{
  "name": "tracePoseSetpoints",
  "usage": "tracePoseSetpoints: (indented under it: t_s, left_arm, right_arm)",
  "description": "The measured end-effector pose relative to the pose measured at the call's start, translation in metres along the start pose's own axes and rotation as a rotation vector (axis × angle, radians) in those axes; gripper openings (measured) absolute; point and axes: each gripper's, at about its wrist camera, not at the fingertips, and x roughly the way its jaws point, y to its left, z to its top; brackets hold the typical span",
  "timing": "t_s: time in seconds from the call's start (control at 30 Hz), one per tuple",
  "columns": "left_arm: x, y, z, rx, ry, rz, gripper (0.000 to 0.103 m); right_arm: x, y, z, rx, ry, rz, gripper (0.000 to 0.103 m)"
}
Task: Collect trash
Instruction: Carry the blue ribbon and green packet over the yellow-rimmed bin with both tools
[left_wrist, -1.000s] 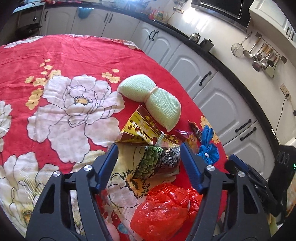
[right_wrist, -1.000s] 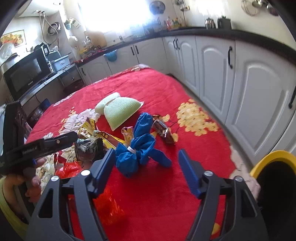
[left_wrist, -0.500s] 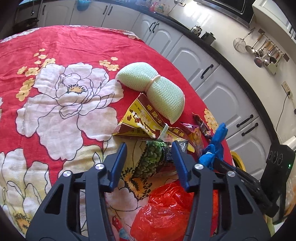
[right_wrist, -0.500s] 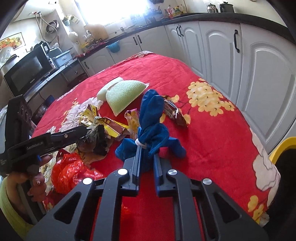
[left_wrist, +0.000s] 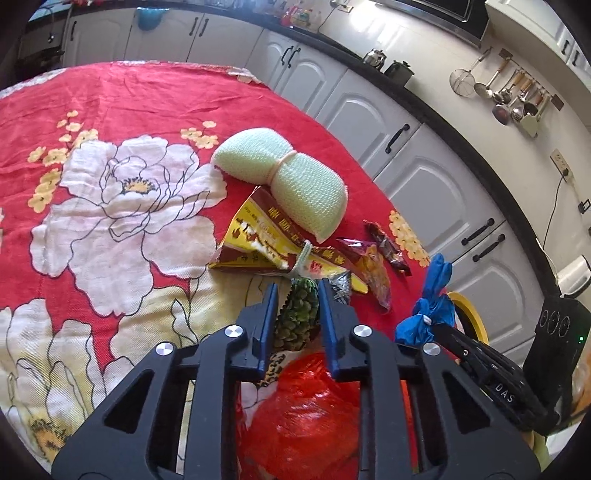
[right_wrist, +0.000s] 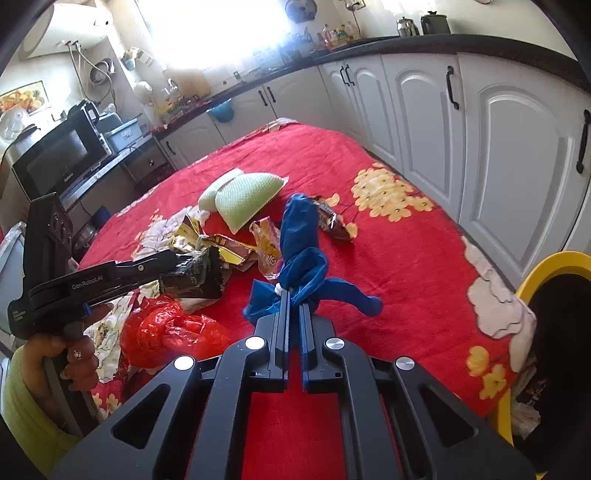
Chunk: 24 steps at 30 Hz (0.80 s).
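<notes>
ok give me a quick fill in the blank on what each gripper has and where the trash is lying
1. The right gripper is shut on the tied ____ bag.
2. The left gripper is closed on the snack packet printed with ____ peas.
3. The crumpled red plastic bag lies on the ____ tablecloth.
4. The bin at the table's edge has a ____ rim.

Missing words: blue; green; red floral; yellow

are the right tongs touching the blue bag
Touching. In the right wrist view the right tongs are shut on the blue bag at its white tie, its plastic pinched between the two fingers with no gap showing.
</notes>
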Motion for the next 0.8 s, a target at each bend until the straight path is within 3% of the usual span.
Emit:
tracePoseSetpoints:
  t_s: [0.5,0.8]
  left_arm:
    - [-0.035,-0.038,0.003,0.068,-0.088,-0.043,0.015]
    - [-0.040,-0.074,-0.006,0.130,-0.096,-0.085,0.015]
  right_arm:
    - [-0.053,-0.009,0.005,0.015,-0.098,-0.011,0.004]
    - [-0.084,-0.019,0.006,0.013,-0.144,-0.028,0.004]
